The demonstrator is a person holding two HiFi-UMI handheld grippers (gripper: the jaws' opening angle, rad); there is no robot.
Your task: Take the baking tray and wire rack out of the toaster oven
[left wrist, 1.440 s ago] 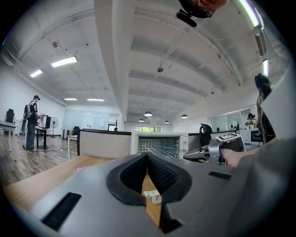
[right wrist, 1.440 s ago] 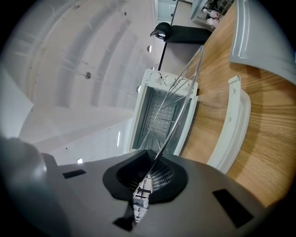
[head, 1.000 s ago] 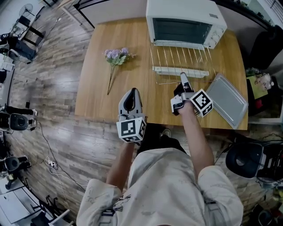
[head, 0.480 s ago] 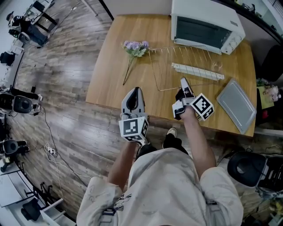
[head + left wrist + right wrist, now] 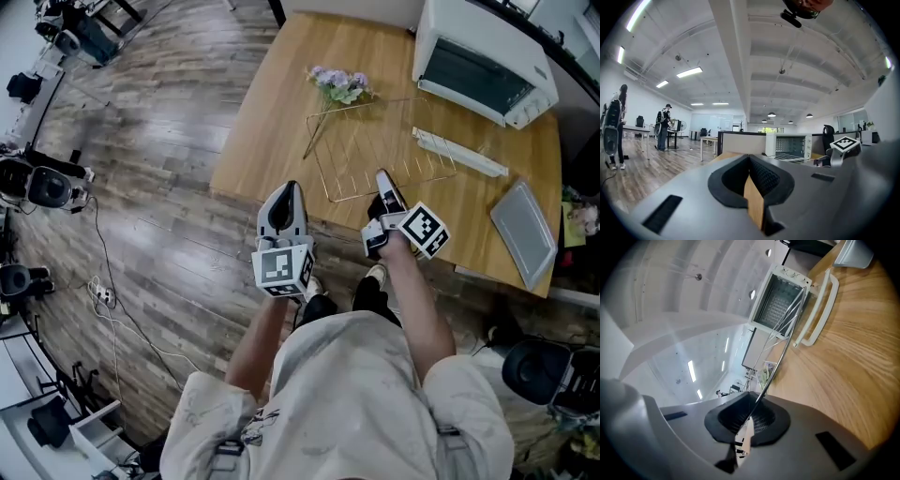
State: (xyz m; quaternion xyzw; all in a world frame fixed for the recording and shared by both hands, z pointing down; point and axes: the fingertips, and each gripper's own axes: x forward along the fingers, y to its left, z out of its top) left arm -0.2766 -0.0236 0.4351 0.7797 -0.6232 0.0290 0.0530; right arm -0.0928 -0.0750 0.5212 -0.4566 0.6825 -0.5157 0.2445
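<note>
The white toaster oven point(image 5: 487, 58) stands at the table's far right corner with its door point(image 5: 459, 152) folded down. The wire rack point(image 5: 370, 141) is outside it, over the wooden table point(image 5: 272, 122), left of the door. My right gripper point(image 5: 382, 180) is shut on the rack's near edge wire; in the right gripper view the wire rack point(image 5: 787, 329) runs straight into the closed right gripper point(image 5: 751, 414). The grey baking tray point(image 5: 523, 232) lies flat on the table's right side. My left gripper point(image 5: 285, 195) hovers off the table's near edge, shut and empty; the left gripper view looks over the left gripper point(image 5: 751, 161) at the oven point(image 5: 790, 146).
A bunch of purple flowers point(image 5: 339, 84) lies on the table just beyond the rack's far left corner. Cables point(image 5: 103, 295) and equipment stands point(image 5: 42, 183) are on the wood floor to the left. A black office chair point(image 5: 548, 370) sits at the lower right. People point(image 5: 663, 129) stand far off.
My right gripper has pulled the wire rack off the oven door toward the table's near edge and to the left. Both grippers have drawn back from the oven; the left now hangs past the edge.
</note>
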